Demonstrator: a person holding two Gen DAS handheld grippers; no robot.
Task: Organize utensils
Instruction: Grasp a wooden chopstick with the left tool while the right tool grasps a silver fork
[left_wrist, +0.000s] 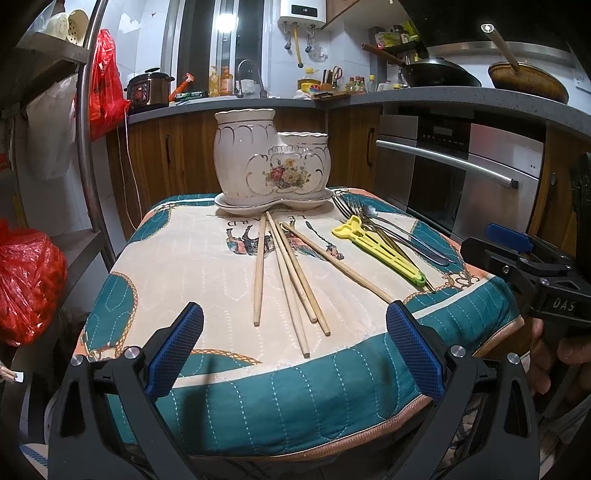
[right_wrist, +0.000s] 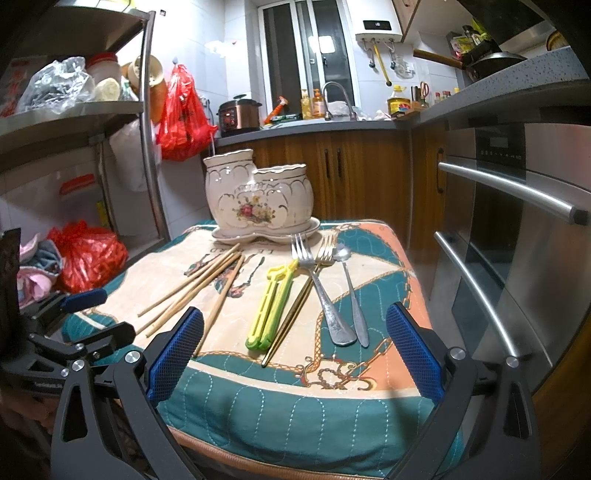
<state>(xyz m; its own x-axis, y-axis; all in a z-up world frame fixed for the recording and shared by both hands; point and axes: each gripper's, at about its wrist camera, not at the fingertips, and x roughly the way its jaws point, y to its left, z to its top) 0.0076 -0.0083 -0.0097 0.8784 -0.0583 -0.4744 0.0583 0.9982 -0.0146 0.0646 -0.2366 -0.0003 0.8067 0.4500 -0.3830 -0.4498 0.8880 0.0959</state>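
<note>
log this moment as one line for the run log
stage: pre-grasp | left claw: open, empty | right claw: open, empty | chopsticks, forks, spoon: on cushion | holder: empty

The two-part holder (left_wrist: 273, 162) looks like glazed ceramic, glossy cream with gilt lines and a painted flower spray, on a matching glossy saucer (right_wrist: 266, 236). The chopsticks (left_wrist: 291, 273) are pale, matt wood or bamboo. The forks (right_wrist: 314, 266) and spoon (right_wrist: 351, 288) are metal, one fork dull and scuffed. The yellow-green clip (right_wrist: 271, 306) is smooth plastic. The cushion (left_wrist: 280, 402) is quilted, stitched cloth, matt. Each tool's pads (left_wrist: 177, 354) show blue, finely textured rubber on matt black frames.
</note>
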